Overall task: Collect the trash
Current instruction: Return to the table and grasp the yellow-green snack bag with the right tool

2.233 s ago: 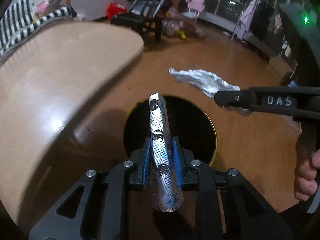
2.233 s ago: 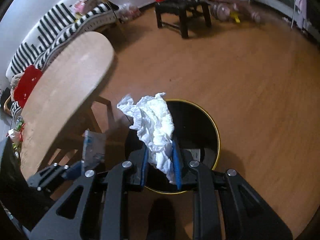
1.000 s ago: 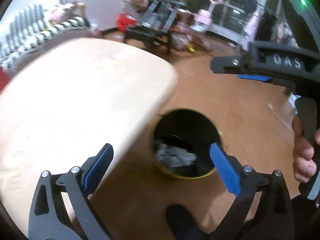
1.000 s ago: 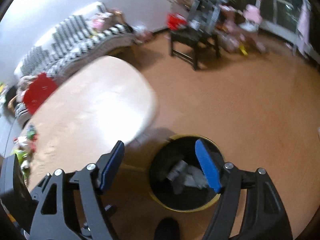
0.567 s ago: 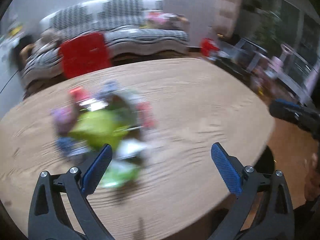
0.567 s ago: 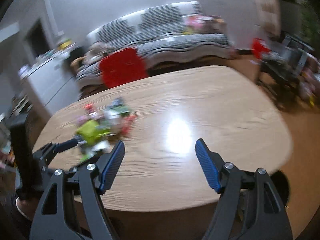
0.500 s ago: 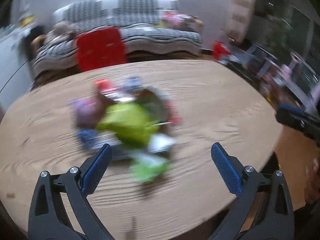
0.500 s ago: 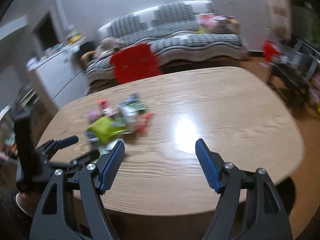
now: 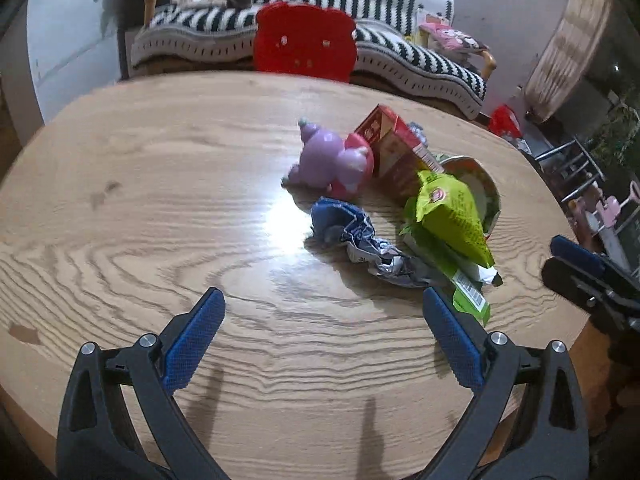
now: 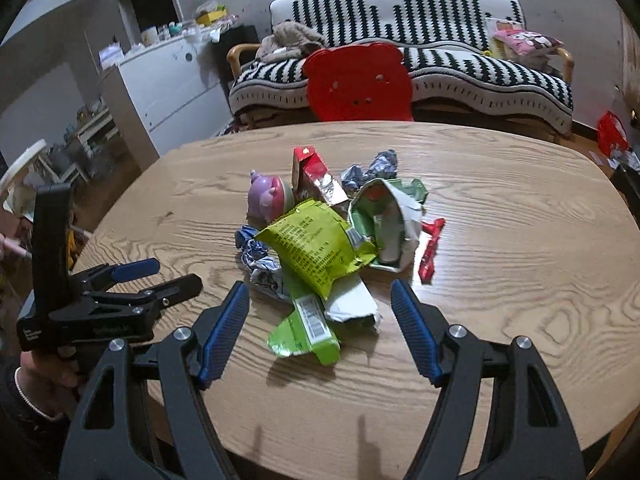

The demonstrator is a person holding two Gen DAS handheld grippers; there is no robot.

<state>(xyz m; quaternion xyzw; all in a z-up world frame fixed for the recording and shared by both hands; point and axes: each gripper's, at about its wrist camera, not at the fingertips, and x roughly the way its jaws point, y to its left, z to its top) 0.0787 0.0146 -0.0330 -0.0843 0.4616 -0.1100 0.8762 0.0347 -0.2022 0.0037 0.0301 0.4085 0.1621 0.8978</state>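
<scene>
A pile of trash lies on the oval wooden table (image 9: 160, 220) (image 10: 520, 260). In it are a lime-green packet (image 9: 452, 216) (image 10: 316, 248), a crumpled blue and silver wrapper (image 9: 352, 236) (image 10: 256, 256), a red carton (image 9: 394, 140) (image 10: 316, 178), a purple toy figure (image 9: 332, 160) (image 10: 266, 198), a torn paper cup (image 10: 384, 216), a red wrapper (image 10: 430, 252) and a flat green wrapper (image 10: 308, 332). My left gripper (image 9: 320, 304) (image 10: 176, 274) hangs open, left of the pile. My right gripper (image 10: 320, 296) (image 9: 576, 268) is open just short of the flat green wrapper. Neither holds anything.
A red chair back (image 9: 306, 42) (image 10: 360, 80) stands behind the table's far edge, with a striped sofa (image 10: 440, 60) beyond it. A white cabinet (image 10: 168, 80) is at the far left. A hand (image 10: 40, 380) holds the left gripper off the table's left edge.
Both views swung from the black bin on the floor up to the table. The trash pile came into view and is now nearer. Both grippers stayed open and empty.
</scene>
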